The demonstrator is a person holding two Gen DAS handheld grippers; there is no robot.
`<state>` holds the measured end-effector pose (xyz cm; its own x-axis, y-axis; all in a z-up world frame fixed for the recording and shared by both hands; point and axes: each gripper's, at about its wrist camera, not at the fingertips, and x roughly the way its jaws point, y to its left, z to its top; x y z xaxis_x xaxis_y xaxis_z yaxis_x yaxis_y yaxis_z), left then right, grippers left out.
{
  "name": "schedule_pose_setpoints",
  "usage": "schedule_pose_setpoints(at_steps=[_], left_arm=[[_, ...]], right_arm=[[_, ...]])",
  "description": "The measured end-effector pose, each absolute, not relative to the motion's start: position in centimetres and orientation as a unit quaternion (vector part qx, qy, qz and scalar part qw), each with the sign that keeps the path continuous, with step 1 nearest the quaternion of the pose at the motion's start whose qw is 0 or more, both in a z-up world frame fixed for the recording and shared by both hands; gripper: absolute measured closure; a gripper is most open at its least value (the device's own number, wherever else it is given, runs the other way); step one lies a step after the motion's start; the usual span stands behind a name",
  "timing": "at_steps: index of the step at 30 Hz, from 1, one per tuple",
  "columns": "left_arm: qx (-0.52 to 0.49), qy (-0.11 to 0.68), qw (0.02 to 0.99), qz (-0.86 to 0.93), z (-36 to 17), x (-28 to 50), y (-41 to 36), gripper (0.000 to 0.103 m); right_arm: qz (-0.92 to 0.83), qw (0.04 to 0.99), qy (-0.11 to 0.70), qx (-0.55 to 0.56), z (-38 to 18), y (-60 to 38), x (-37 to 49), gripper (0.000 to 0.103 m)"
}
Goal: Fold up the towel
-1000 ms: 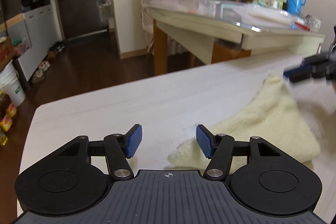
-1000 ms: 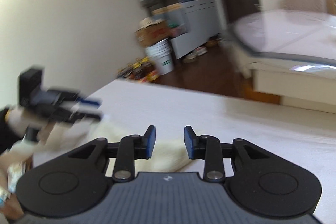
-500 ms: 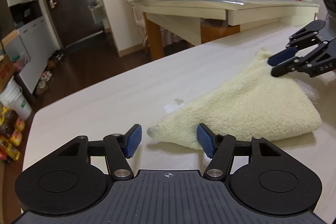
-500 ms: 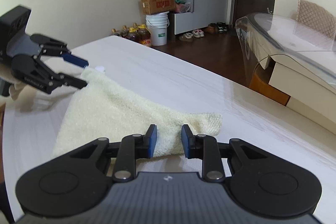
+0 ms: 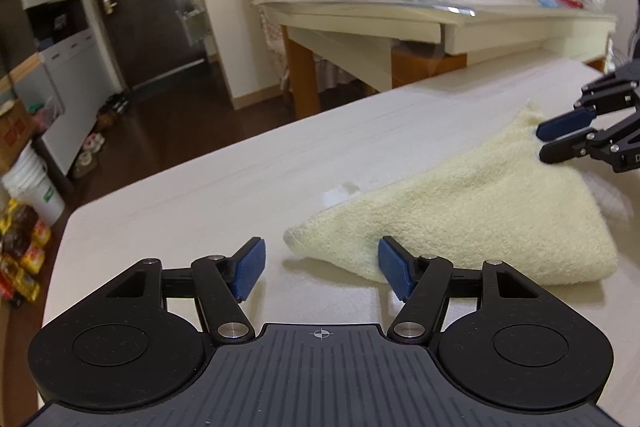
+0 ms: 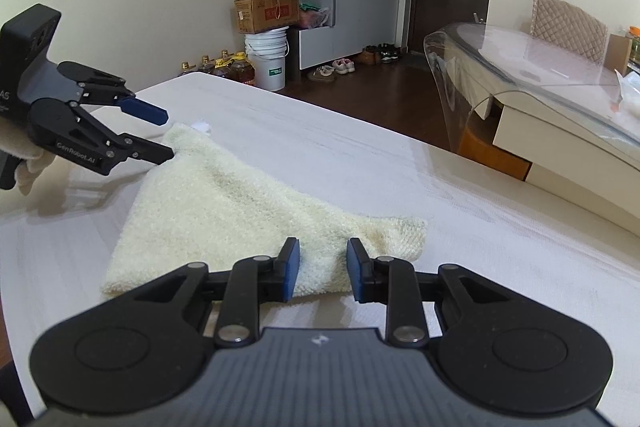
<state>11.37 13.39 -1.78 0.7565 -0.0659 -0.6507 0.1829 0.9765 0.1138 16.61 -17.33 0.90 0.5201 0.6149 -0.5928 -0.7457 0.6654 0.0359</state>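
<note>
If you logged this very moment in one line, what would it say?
towel: folded, flat on table | left gripper: open at one corner | right gripper: opening at another

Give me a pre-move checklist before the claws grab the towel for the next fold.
1. Towel lies flat on the table, folded into a triangle: ok.
2. Left claw open, towel corner in front of its gap: ok.
3. Right claw opening, towel edge between its pads but not pinched: ok.
4. Either claw gripping the towel yet: not ok, neither does.
5. Small white scrap beside the left corner clear of the grasp: cannot tell.
6. Table around the towel free for folding: ok.
</note>
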Motion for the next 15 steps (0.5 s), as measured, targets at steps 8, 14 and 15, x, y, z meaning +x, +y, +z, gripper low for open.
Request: schedule_pose_setpoints(at_steps=[8, 14, 15], left_arm=[[0.038, 0.357, 0.932, -0.046, -1.1, 7.2, 10.7, 0.013], [0.025, 0.368, 0.929, -0.039, -1.1, 5.2, 8.5, 0.010], [0.022, 0.369, 0.929, -0.038, -1.2, 5.0, 8.2, 0.010]], right_arm=[[0.375, 0.872, 0.303, -0.087, 1.4, -18.9, 12.5, 0.028], [0.353, 0.878, 0.319, -0.061, 1.0, -19.5, 9.8, 0.017], [0.353, 0.878, 0.318, -0.053, 1.1, -19.6, 9.4, 0.017]])
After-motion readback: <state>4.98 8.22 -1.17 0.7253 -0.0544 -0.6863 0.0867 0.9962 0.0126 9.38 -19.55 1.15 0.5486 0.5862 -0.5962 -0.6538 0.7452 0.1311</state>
